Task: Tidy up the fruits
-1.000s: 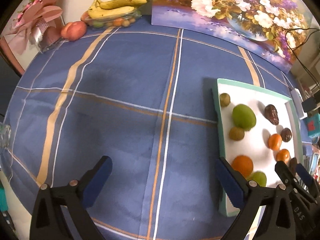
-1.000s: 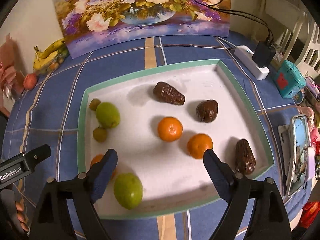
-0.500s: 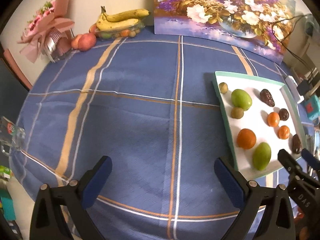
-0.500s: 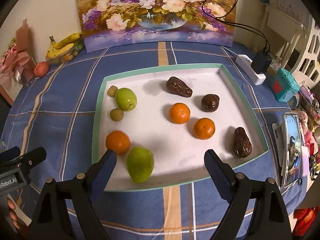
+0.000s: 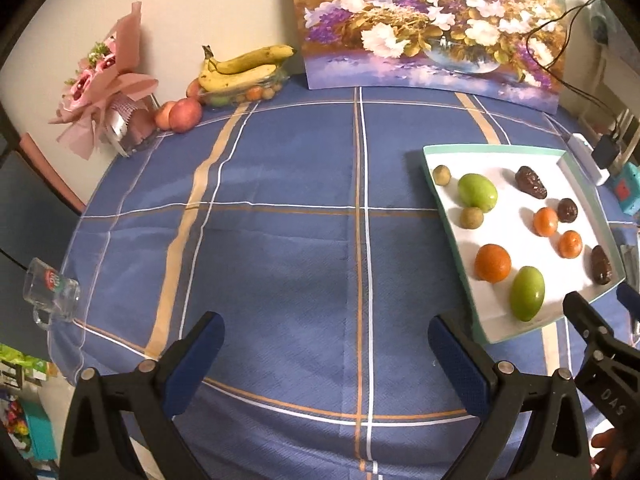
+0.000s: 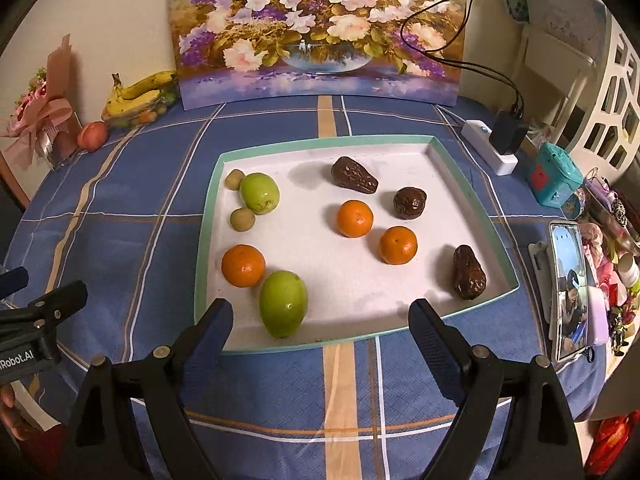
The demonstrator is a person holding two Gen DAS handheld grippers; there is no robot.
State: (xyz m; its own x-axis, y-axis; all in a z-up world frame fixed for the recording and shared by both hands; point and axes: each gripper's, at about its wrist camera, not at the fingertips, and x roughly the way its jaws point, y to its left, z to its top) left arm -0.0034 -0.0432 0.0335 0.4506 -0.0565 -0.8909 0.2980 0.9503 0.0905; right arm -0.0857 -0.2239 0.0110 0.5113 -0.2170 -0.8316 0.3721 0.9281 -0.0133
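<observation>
Both claws hang open and empty: the left claw [image 5: 326, 354] over bare blue plaid tablecloth [image 5: 280, 240], the right claw [image 6: 320, 334] at the near edge of the shallow white tray with a mint-green rim [image 6: 208, 216]. The tray holds three oranges [image 6: 355, 218], two green round fruits [image 6: 283, 303], two small olive-brown fruits [image 6: 242, 219] and three dark wrinkled dates [image 6: 469, 272], scattered and mixed by kind, so sorting appears unfinished. The right claw seems placed for the nearest green fruit.

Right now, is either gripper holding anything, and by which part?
Nothing held. The left gripper is open over bare tablecloth; the right gripper is open at the tray's near edge, short of the fruit.
</observation>
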